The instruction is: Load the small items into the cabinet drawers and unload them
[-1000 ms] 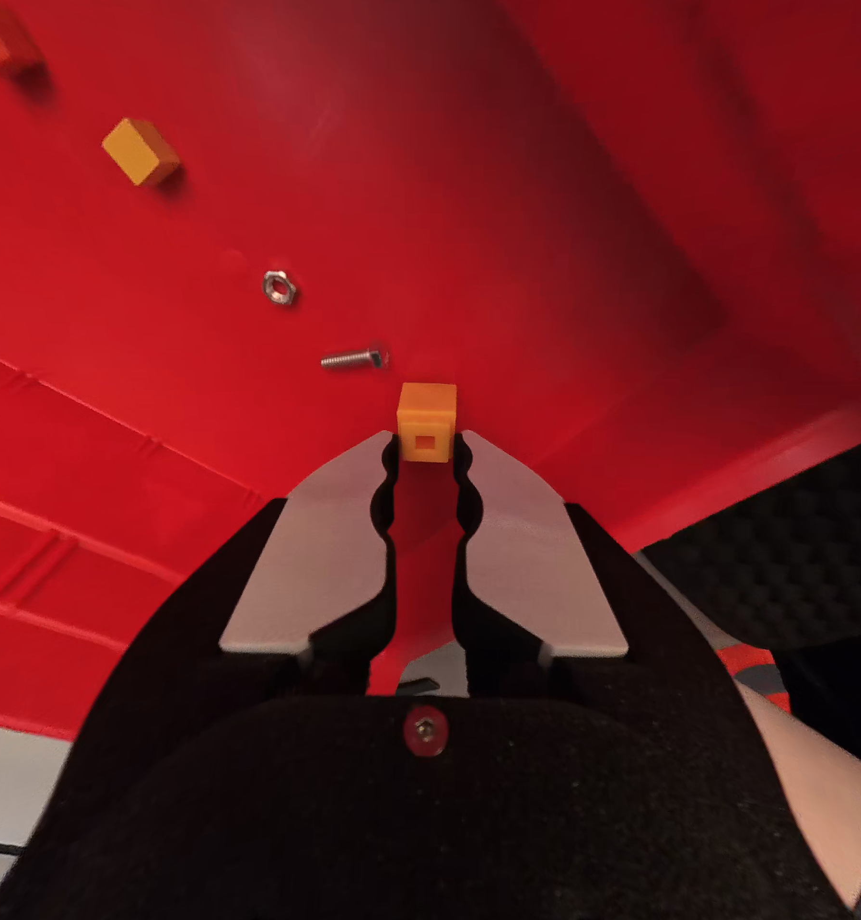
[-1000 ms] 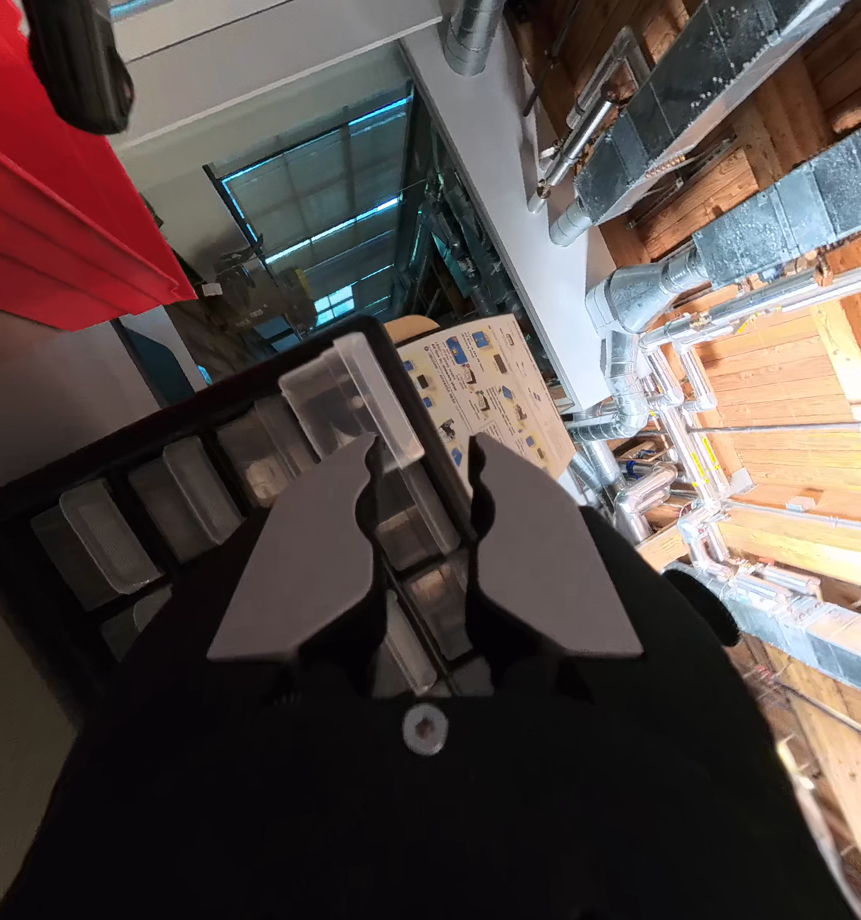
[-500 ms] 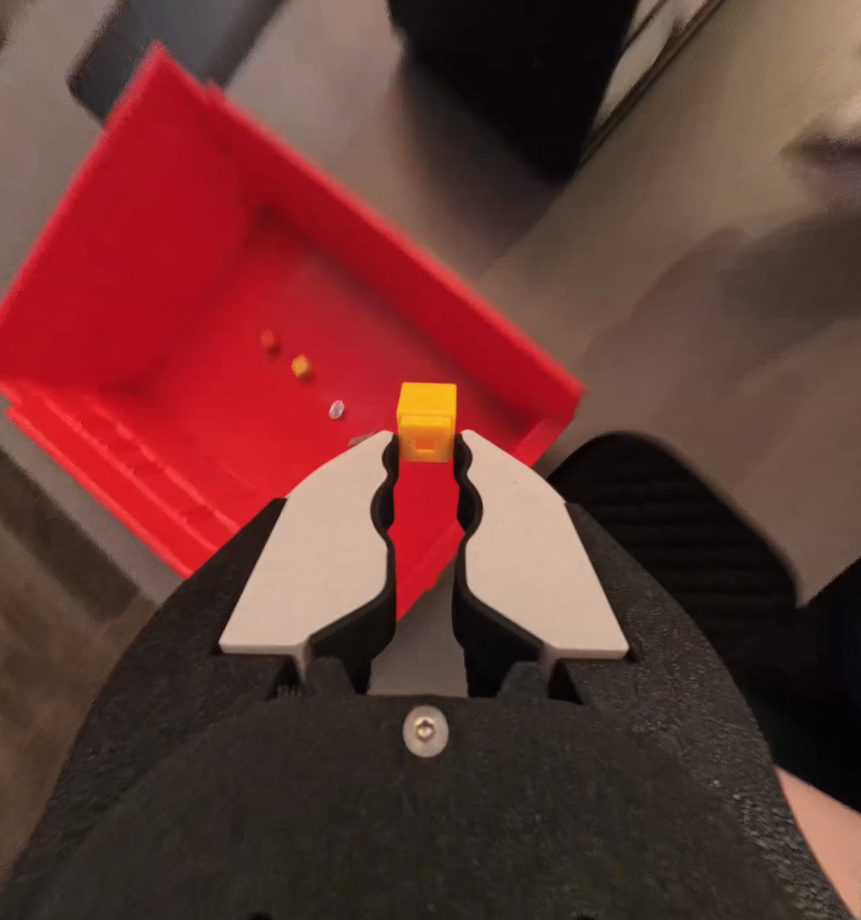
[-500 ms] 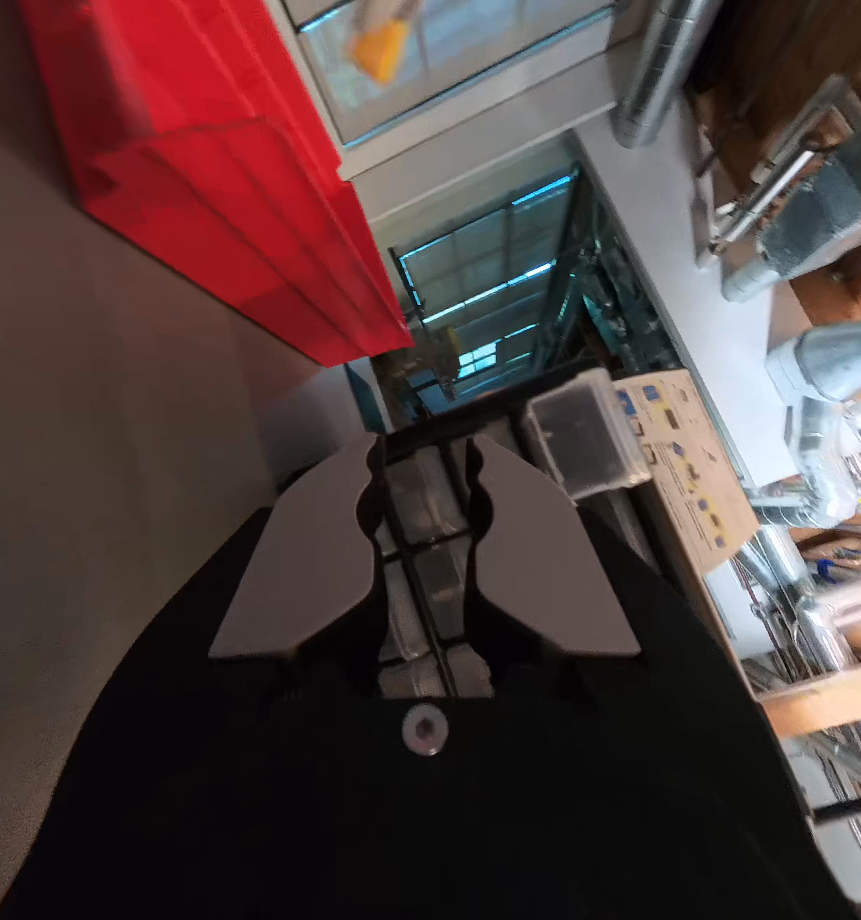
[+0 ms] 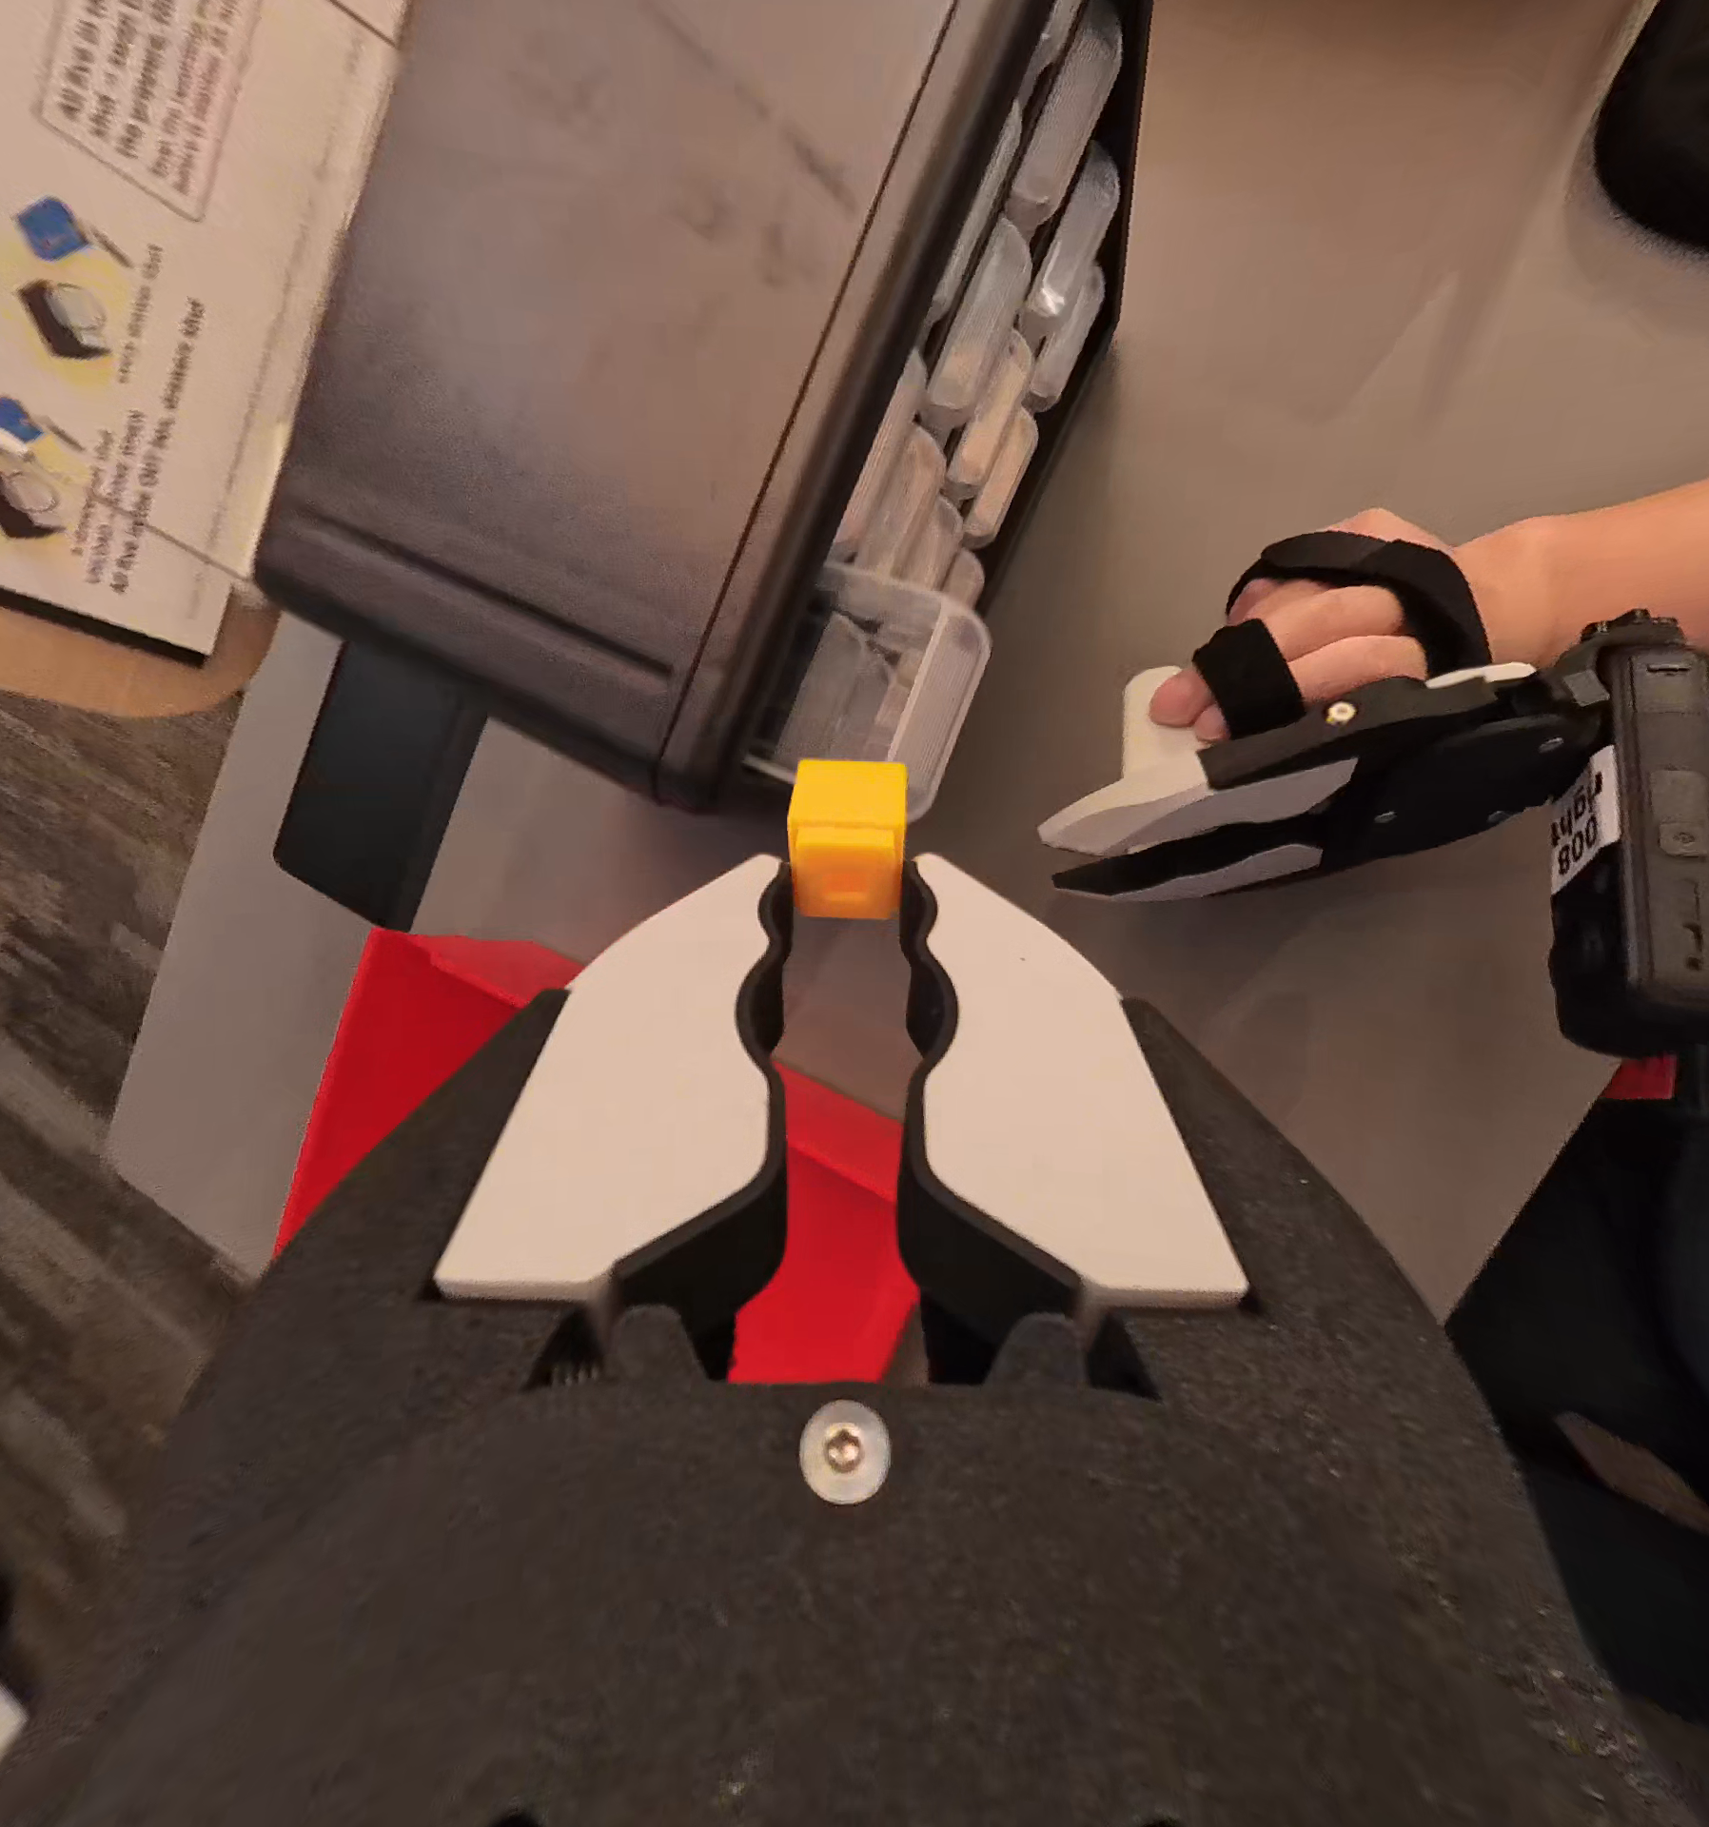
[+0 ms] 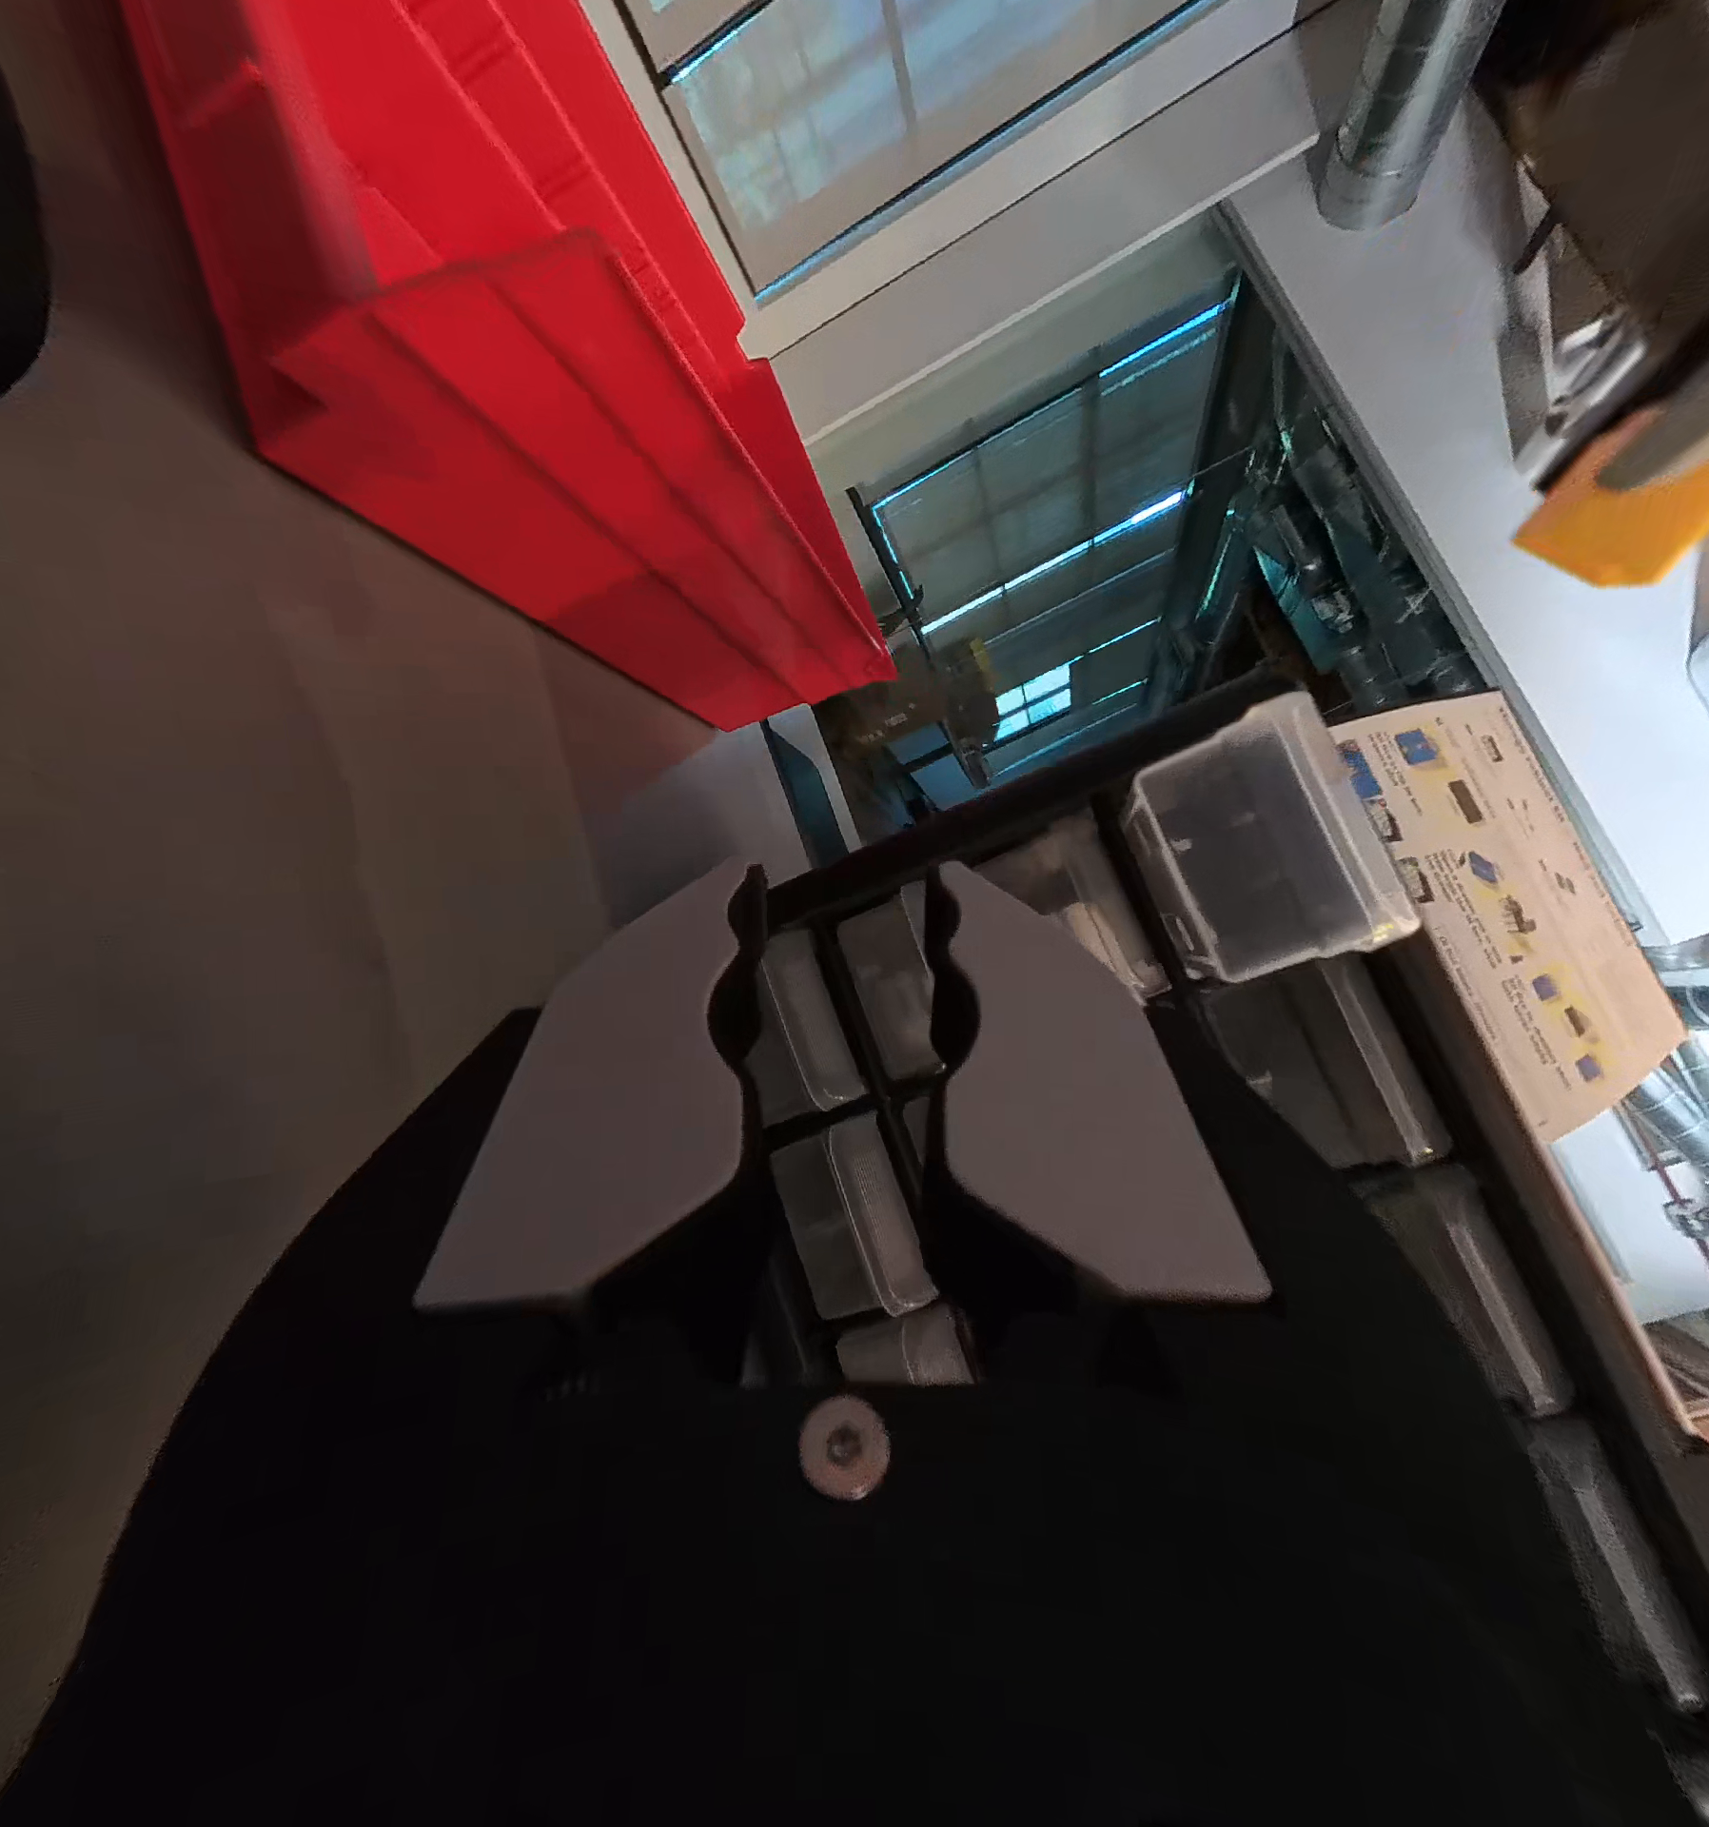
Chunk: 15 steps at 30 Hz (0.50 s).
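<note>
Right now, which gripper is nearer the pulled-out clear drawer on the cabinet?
Left. The left gripper, holding the yellow cube, sits just before the pulled-out drawer. The right gripper hangs off to the drawer's side, empty.

Left gripper point(image 5: 846, 870): it rose out of the red bin point(image 5: 455, 1028), where it was low one second ago, and moved over the grey table point(image 5: 1325, 326) toward the black drawer cabinet point(image 5: 574, 346).
Yellow cube point(image 5: 846, 840): it travelled with the left gripper from just above the bin floor to just in front of the pulled-out clear drawer point(image 5: 915, 662).
Right gripper point(image 6: 843, 895): it swung away from the pulled-out drawer point(image 6: 1256, 860), which was between its fingertips and then lay to the right of them.
</note>
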Available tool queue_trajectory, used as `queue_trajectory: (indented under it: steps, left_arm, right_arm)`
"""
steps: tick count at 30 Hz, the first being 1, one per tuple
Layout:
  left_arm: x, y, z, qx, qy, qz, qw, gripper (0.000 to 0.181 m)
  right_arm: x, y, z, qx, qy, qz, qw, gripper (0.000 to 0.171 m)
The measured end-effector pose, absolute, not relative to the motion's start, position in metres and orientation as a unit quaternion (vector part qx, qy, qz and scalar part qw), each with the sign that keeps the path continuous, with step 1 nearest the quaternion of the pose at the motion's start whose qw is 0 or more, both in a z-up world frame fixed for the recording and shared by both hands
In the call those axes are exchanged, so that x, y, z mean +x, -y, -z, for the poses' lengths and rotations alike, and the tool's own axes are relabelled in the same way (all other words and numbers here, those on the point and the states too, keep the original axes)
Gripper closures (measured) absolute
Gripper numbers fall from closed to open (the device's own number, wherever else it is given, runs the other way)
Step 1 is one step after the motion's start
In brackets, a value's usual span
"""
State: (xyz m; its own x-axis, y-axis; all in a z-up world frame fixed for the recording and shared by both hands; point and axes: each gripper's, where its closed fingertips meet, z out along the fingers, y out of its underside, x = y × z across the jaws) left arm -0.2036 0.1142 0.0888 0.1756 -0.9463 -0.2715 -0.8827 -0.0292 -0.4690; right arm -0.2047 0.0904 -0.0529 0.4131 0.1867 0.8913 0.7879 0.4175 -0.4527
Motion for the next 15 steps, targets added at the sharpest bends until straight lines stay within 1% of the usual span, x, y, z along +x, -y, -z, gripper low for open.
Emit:
queue_trajectory:
  steps: [5, 9, 15]
  left_arm:
    - [-0.174, -0.110, -0.080, -0.707, -0.670, 0.028, 0.224, 0.161]
    - [-0.168, -0.124, -0.064, -0.703, -0.685, -0.025, 0.192, 0.161]
    - [-0.168, -0.138, -0.050, -0.706, -0.687, -0.051, 0.164, 0.161]
  right_arm:
    - [-0.199, -0.094, 0.051, -0.507, 0.484, 0.199, 0.685, 0.140]
    - [-0.196, -0.094, 0.049, -0.511, 0.483, 0.192, 0.685, 0.140]
    - [-0.207, -0.087, 0.049, -0.492, 0.505, 0.200, 0.680, 0.140]
